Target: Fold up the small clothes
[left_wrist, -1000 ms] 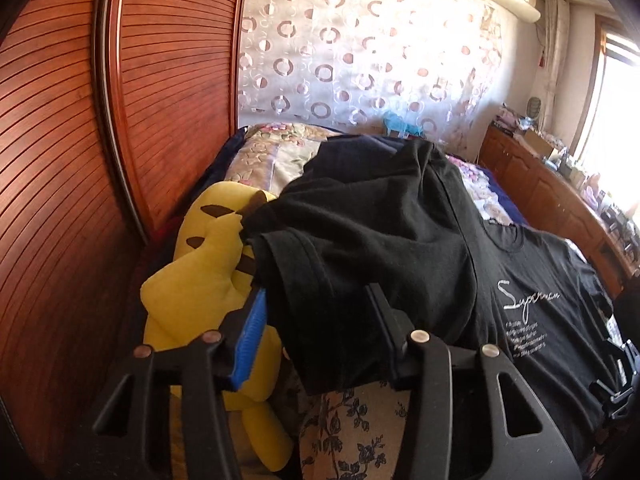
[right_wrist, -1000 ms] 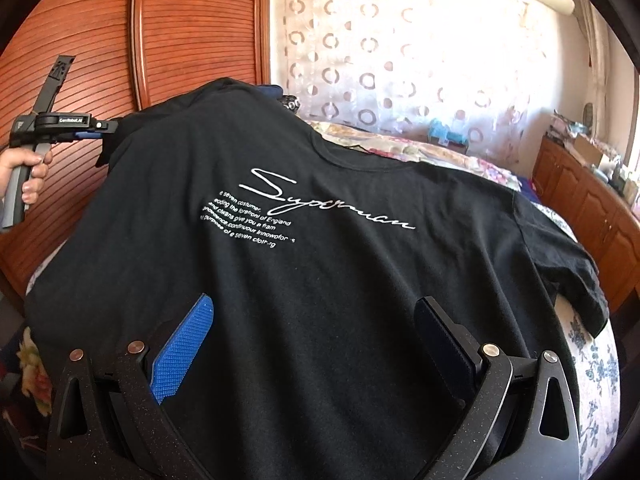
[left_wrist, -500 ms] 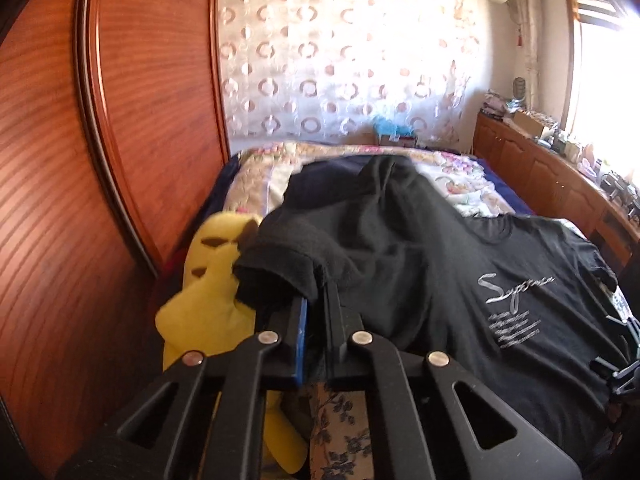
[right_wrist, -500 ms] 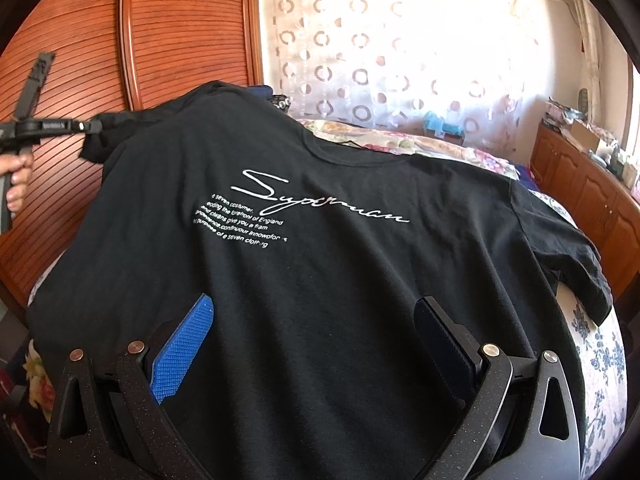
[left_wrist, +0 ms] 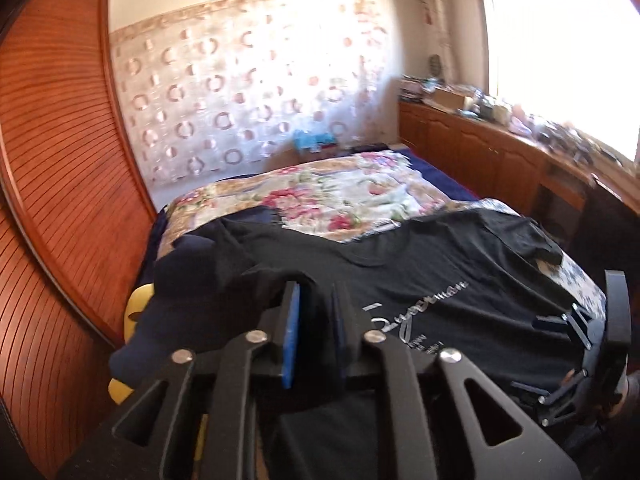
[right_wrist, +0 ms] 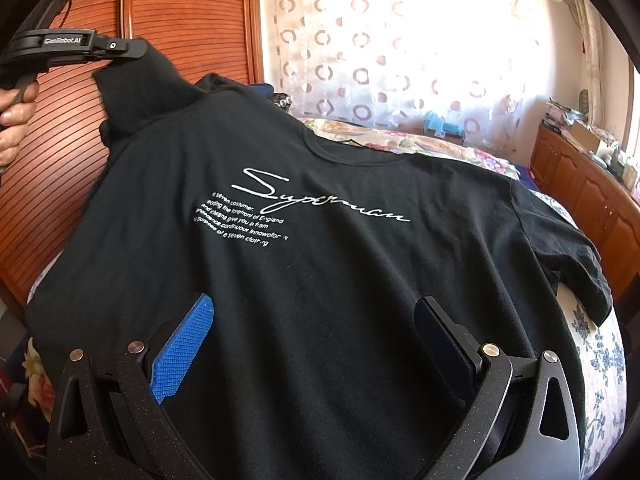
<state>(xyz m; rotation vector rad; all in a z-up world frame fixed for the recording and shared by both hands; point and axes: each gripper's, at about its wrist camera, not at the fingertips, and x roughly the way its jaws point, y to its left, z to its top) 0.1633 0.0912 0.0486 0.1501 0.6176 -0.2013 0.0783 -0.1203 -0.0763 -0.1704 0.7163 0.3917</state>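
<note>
Black tee [right_wrist: 320,280] flat on bed [left_wrist: 340,196], collar far end. Left claw [left_wrist: 314,304] pinching left sleeve – probably hem, blurry. Right claw [right_wrist: 312,332] spread over bottom, idle – fold goes rightward.

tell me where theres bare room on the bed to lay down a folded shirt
The free patch is the floral quilt beyond the collar of the black printed cotton t-shirt, toward the circle-patterned curtain. The near bed is crowded: the shirt covers it, the yellow plush toy sits on the wardrobe side, and the left tongs pinch a sleeve.
</note>
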